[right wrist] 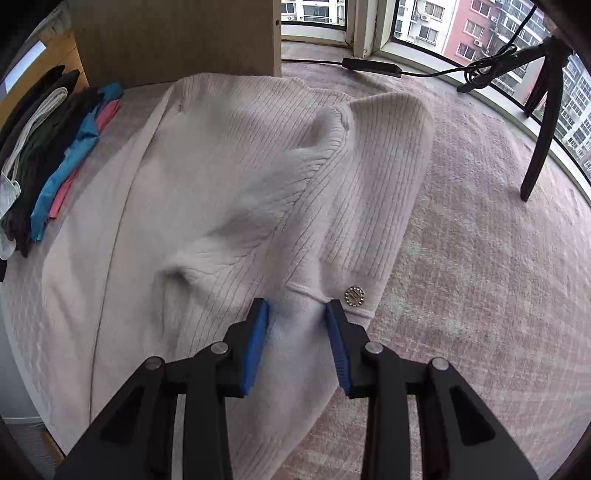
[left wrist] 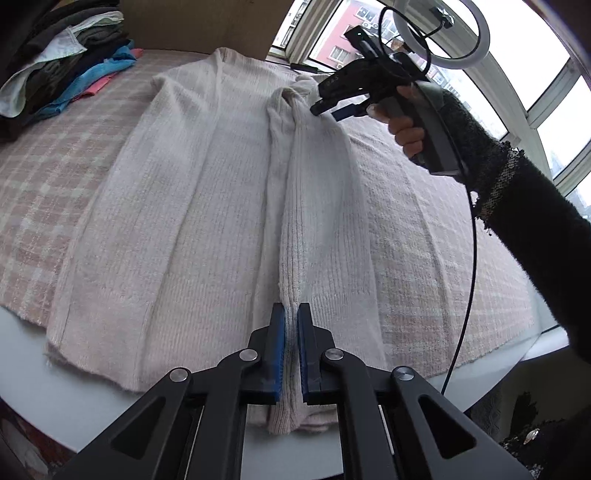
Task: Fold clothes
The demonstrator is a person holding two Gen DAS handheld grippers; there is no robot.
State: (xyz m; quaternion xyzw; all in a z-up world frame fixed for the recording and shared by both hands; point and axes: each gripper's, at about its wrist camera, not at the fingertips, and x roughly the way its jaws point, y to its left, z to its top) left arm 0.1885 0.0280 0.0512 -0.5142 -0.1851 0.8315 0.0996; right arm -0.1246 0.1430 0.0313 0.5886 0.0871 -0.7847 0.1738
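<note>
My grippers: black linkage arms, silver rivets, blue ribbed pads (right wrist: 255, 347). Fuzzy black sleeve (left wrist: 535, 221), tweed-trimmed cuff; thin black cable (left wrist: 463, 295) beside the sleeve.

Cardigan (right wrist: 229, 177): pale ribbed knit, fuzzy, matt, w/ shiny metal button (right wrist: 355, 295). Cloth under it (left wrist: 48, 177): coarse woven check. My fingers' pads (left wrist: 279, 350): blue ridged rubber.

- A pink-and-white checked cover (left wrist: 55, 177) is lying spread under and around the claw
- A curved bay window (right wrist: 436, 26) is letting in daylight far ahead of the claw, with apartment blocks showing outside
- A brown board panel (right wrist: 177, 37) is standing ahead and to the left
- A ring light (left wrist: 443, 33) is standing by the glass, ahead and to the right
- A dark stand leg (right wrist: 535, 147) is resting at the right
</note>
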